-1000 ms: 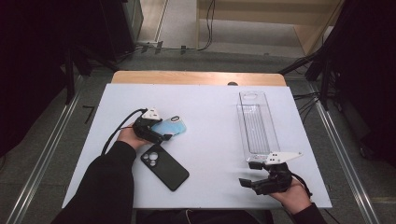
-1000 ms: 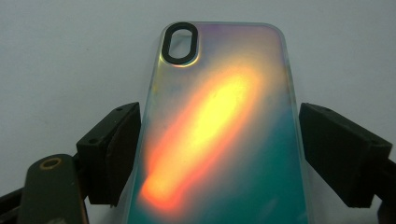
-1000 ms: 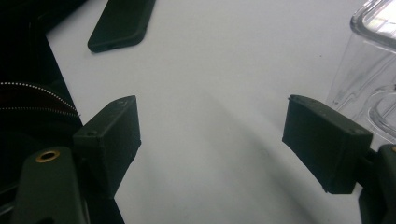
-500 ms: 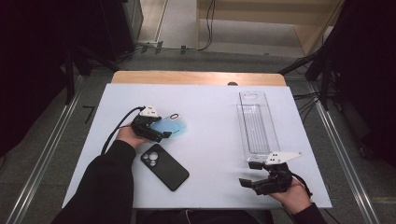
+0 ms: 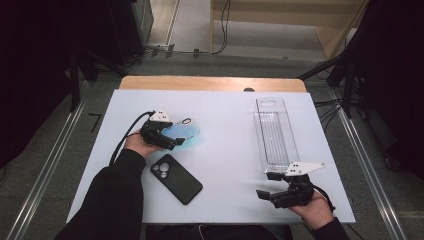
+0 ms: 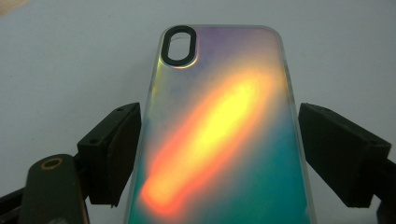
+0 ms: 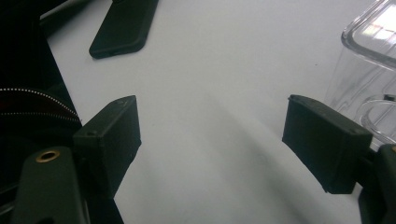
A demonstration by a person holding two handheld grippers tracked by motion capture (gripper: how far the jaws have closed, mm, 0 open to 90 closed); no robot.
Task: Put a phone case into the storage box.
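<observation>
1. An iridescent phone case [image 6: 219, 135] is seen between the jaws of the left gripper [image 6: 219, 154]; its surface is glossy and smooth, shifting from violet at the far end through orange and yellow to teal near the camera.
2. The case is a rounded rectangle with a translucent rim, and a black-edged oval camera cutout [image 6: 179, 44] is set in its far corner.
3. In the left gripper view its long axis runs straight away from the gripper, cutout end farthest; in the high view the case [image 5: 181, 132] is seen pointing toward the table's right, over the white table top [image 5: 225, 150].
4. The left jaws are spread wide, flanking the case's long edges; a thin gap is seen at the right pad, and contact at the left pad cannot be told.
5. A matte black smartphone [image 5: 176, 178] with a lens cluster is laid diagonally just in front of the left hand [image 5: 137, 146].
6. The right gripper [image 7: 212, 140] is held wide with nothing between its blocky black pads, above bare table.
7. A clear, ribbed plastic tray [image 5: 275, 132], long and narrow, is placed lengthwise just beyond the right gripper [image 5: 285, 187].
</observation>
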